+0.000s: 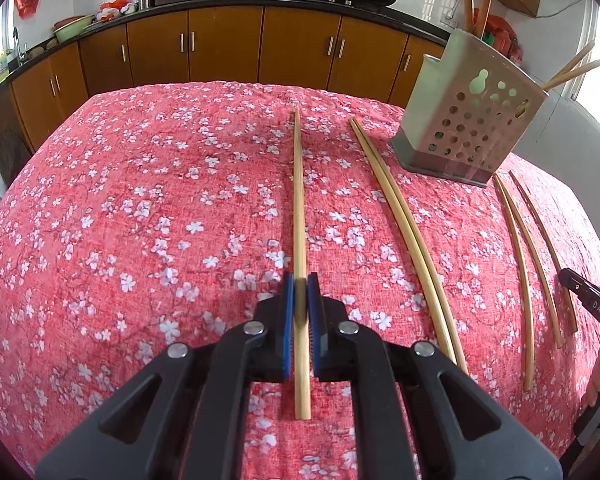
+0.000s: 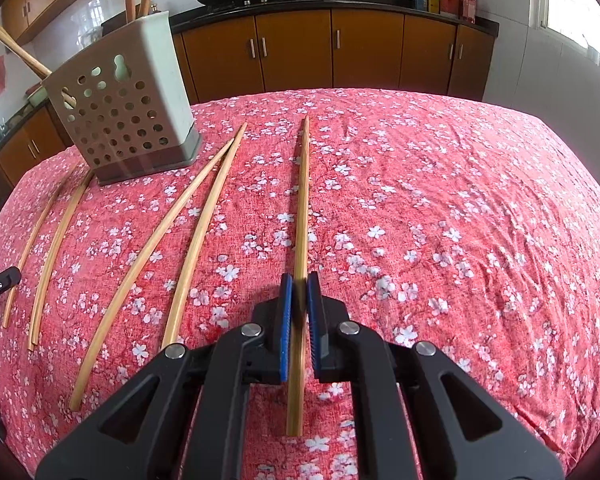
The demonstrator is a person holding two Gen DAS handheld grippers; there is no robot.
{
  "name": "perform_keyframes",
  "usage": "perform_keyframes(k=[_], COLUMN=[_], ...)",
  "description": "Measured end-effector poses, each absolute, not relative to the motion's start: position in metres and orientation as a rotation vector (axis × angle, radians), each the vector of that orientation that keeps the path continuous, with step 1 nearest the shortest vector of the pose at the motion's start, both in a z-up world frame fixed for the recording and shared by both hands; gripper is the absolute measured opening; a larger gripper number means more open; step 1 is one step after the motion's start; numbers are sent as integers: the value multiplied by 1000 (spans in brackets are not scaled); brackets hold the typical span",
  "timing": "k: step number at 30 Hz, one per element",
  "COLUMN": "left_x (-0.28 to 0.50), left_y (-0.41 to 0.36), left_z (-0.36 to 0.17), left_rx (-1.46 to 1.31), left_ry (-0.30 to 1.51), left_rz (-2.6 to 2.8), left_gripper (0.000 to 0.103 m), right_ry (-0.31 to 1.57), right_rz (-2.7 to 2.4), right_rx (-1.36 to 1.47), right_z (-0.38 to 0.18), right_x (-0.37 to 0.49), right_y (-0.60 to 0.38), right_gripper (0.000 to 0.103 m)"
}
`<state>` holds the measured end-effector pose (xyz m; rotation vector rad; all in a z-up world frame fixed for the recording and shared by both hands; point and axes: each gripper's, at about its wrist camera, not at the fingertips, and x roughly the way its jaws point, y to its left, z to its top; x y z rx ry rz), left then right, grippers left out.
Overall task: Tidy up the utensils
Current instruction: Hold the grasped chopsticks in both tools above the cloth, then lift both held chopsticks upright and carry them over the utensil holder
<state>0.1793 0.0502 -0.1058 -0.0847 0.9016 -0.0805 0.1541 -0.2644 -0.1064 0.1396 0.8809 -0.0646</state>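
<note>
Each hand-held gripper, your left point(image 1: 300, 292) and your right point(image 2: 299, 292), is pinching one chopstick point(image 1: 299, 200) point(image 2: 302, 200) that points straight ahead over the desk point(image 1: 140, 220), and the holder point(image 1: 468, 120) stands ahead between them, right of the left one, left of the right one.

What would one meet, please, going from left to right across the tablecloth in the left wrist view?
Chopsticks held in the left hand-held gripper → loose chopstick pair → perforated utensil holder → three more chopsticks → tip of the right hand-held gripper.
</note>
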Motion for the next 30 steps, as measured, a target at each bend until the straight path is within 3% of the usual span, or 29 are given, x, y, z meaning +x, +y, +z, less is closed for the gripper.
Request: perform_keyframes(k=[18, 30], left_x=[173, 158], left_y=[41, 58], left_z=[-103, -35], left_rx=[-20, -97], left_ry=[903, 692], left_rz=[-58, -63], left_gripper=[8, 8], right_ry=[872, 618], right_rz=[-46, -50], right_rx=[170, 203], right_z=[-101, -32], right_x=[152, 124], right_y=[-271, -280], right_gripper=[8, 8])
